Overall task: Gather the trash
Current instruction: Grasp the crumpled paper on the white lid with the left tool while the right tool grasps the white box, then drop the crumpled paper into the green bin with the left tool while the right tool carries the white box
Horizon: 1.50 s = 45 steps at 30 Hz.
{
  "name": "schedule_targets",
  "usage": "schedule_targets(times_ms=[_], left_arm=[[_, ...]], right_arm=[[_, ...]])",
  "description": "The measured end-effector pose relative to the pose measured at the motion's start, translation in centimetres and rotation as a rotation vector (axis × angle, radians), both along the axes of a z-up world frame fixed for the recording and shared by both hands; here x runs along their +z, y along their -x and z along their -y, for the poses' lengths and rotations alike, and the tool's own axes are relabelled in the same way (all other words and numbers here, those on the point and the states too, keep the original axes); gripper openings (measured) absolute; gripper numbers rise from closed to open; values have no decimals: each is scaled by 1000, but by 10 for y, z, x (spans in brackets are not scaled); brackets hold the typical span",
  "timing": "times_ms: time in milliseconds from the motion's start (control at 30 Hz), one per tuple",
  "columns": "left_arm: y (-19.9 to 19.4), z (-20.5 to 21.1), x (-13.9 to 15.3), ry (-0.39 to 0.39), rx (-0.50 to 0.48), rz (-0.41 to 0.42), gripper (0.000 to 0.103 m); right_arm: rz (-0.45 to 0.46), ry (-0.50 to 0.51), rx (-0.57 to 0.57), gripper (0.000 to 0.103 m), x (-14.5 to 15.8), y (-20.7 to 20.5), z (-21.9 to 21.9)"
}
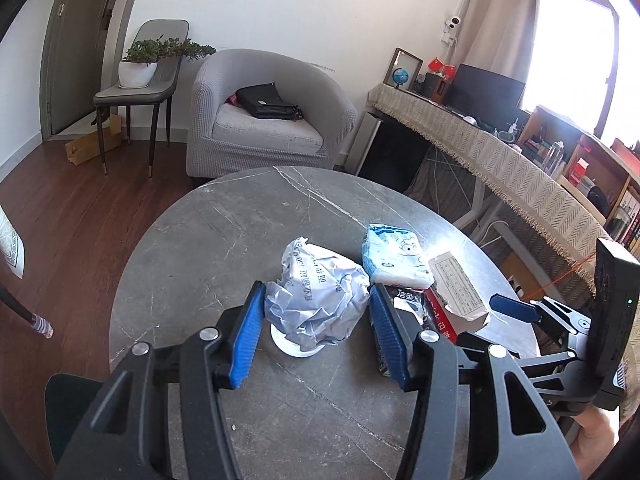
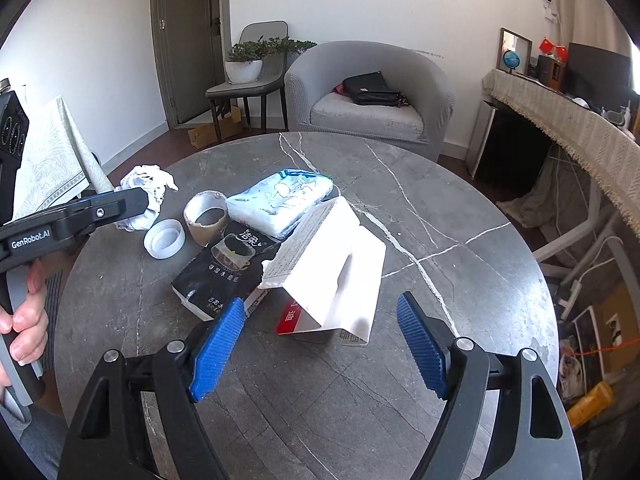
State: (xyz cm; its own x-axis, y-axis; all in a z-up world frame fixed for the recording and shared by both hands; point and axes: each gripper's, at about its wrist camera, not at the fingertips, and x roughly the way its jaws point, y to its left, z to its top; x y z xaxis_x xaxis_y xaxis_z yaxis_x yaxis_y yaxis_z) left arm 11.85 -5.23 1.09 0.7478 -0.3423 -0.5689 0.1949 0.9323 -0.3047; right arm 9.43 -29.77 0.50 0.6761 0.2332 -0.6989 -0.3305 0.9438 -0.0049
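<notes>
A crumpled white paper ball [image 1: 316, 300] sits between the blue pads of my left gripper [image 1: 316, 292], and both pads press its sides. From the right wrist view the same paper ball [image 2: 140, 184] shows behind a left finger [image 2: 120, 206]. My right gripper [image 2: 320, 302] stands open over the grey marble table [image 2: 460, 208]. The near end of a torn white carton [image 2: 332, 264] lies between its pads, untouched. Beside the carton lie a black tissue pack [image 2: 224, 268], a blue-and-white tissue pack [image 2: 280, 200], a cardboard tape core [image 2: 206, 220] and a clear tape ring [image 2: 164, 238].
Beyond the round table stand a grey armchair [image 2: 368, 96] with a black bag on it and a chair holding a potted plant [image 2: 244, 64]. A cloth-covered desk [image 2: 580, 136] runs along the right. A person's hand [image 2: 24, 320] grips the left handle.
</notes>
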Motion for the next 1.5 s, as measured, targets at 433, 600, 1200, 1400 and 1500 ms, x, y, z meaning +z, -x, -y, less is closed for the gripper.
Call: schedule_targets(times_ms=[433, 600, 1200, 1400, 1500], left_arm=[[16, -19, 4, -14, -9, 5, 56], [22, -33, 4, -27, 0, 4, 56], [40, -92, -2, -87, 99, -34, 56], [42, -113, -11, -128, 142, -74, 56], [45, -125, -18, -139, 167, -99, 56]], right_arm=[[-53, -3, -97, 72, -7, -25, 4], [-67, -23, -131, 68, -9, -35, 5], [12, -80, -204, 27, 13, -29, 16], [83, -118, -185, 27, 33, -18, 10], [107, -137, -148, 27, 41, -15, -4]])
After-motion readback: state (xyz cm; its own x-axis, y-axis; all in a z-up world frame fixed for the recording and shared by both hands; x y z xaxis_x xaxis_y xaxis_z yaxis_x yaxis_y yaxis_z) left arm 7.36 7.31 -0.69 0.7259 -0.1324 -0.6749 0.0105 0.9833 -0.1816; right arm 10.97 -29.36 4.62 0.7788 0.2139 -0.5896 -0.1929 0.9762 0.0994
